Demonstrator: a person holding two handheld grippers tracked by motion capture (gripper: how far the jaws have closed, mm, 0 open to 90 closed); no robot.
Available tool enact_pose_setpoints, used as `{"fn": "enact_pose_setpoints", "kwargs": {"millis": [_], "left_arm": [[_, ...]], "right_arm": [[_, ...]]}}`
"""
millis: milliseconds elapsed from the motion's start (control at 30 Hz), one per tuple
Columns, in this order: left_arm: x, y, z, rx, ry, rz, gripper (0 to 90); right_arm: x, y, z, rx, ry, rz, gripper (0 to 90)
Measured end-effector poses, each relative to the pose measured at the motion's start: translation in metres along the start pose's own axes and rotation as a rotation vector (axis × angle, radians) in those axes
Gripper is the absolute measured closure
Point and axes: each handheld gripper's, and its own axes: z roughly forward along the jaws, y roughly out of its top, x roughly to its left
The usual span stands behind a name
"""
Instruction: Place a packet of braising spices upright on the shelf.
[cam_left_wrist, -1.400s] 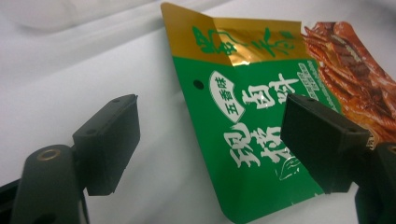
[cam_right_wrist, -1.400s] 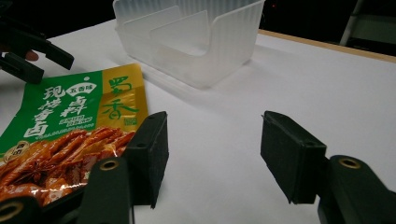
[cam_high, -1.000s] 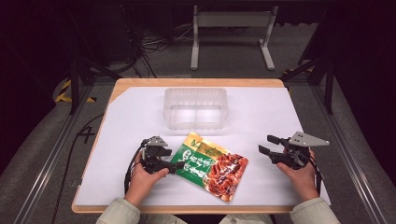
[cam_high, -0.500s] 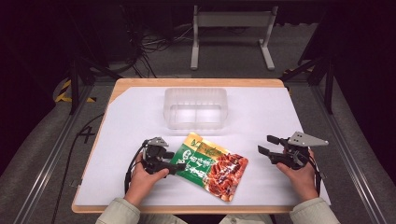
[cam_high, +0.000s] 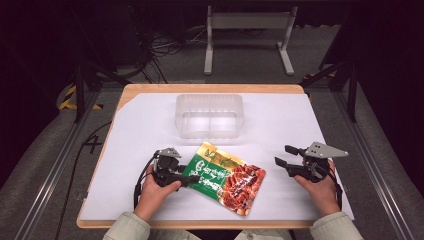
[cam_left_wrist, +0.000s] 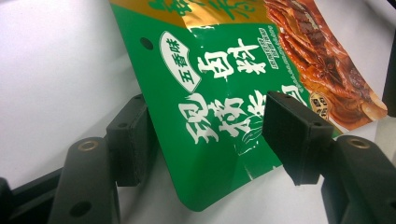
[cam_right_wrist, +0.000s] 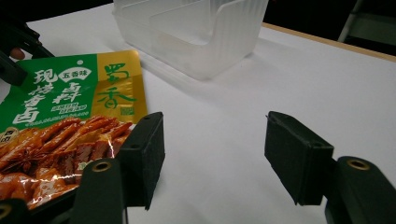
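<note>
You're closing your left gripper (cam_high: 192, 178) jaws around the green corner of the snack pouch (cam_high: 227, 176) lying at 6 o'clock from the clear tub (cam_high: 210, 116) on the desk (cam_high: 280, 125), probably to lift it in, while your right gripper (cam_high: 281, 156) is waiting half open at 3 o'clock.

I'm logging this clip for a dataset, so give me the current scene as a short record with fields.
surface: white sheet on a wooden table
packet: green and red food packet, near edge, lying flat
container: clear plastic tub, behind the packet, looks empty
left gripper: jaws astride the packet's green corner, just been closing, not yet pressing
right gripper: open, jaws just been opening, nothing between them, right of the packet
</note>
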Motion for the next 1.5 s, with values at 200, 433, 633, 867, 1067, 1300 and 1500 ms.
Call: {"fn": "enact_pose_setpoints", "kwargs": {"millis": [200, 433, 633, 867, 1067, 1300, 1500], "left_arm": [[-0.004, -0.001, 0.003, -0.001, 0.0, 0.027, 37.7], [-0.007, -0.002, 0.004, -0.001, 0.019, 0.042, 46.1], [-0.007, -0.003, 0.005, -0.007, 0.027, 0.056, 51.7], [-0.008, -0.006, 0.006, -0.03, 0.028, 0.068, 52.9], [-0.008, -0.007, 0.006, -0.049, 0.06, 0.087, 59.5], [-0.006, -0.008, 0.005, -0.053, 0.055, 0.07, 71.7], [-0.009, -0.007, 0.003, -0.081, 0.033, 0.059, 86.3]], "right_arm": [[-0.001, 0.0, -0.001, -0.006, 0.0, 0.005, 38.2], [-0.001, 0.0, -0.001, -0.006, 0.0, 0.005, 38.2], [-0.001, 0.0, -0.001, -0.009, 0.001, 0.006, 38.2], [-0.001, 0.0, -0.001, -0.005, 0.0, 0.005, 38.2], [0.0, 0.0, -0.001, -0.005, 0.002, 0.006, 38.2], [0.0, 0.0, 0.0, -0.001, 0.008, 0.006, 38.1], [0.0, 0.0, 0.0, 0.003, 0.011, 0.005, 38.1]]}}
